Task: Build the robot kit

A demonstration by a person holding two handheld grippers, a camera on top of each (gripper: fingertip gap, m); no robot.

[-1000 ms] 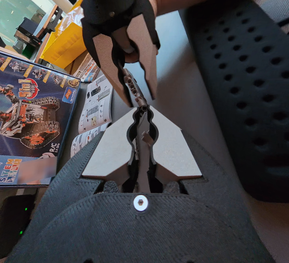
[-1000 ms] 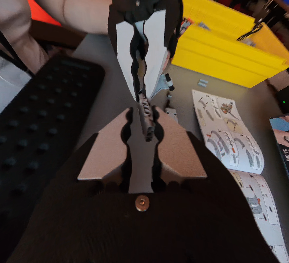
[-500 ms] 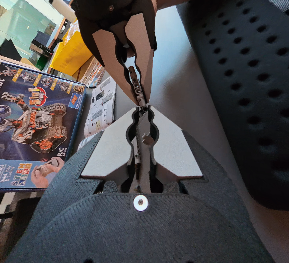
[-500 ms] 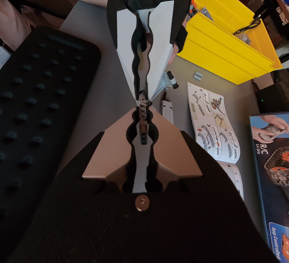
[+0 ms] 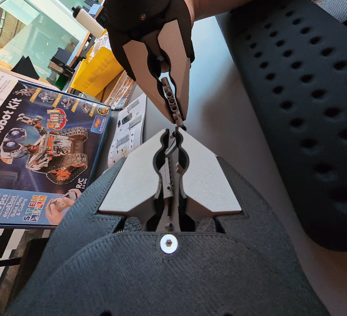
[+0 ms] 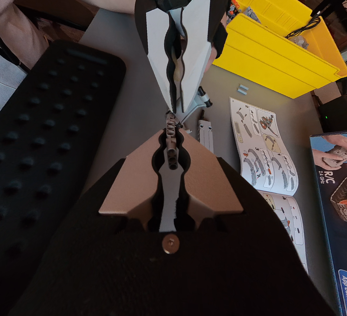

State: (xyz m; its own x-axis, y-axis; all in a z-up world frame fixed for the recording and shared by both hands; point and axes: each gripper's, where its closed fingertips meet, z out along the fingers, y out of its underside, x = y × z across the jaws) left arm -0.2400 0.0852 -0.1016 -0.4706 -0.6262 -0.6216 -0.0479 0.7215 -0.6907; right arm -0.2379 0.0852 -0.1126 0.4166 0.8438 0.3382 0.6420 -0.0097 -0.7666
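Grey beam (image 6: 171,149), yellow bins (image 6: 272,59), blue box (image 5: 48,149).

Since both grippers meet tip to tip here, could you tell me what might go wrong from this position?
1. The right gripper pinches the grey holed beam only near its tips, so it may twist loose.
2. The left gripper holds a small dark pin at its very tips; slight misalignment could drop it onto the table.

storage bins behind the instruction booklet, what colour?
Yellow storage bins, clearest in the right wrist view.
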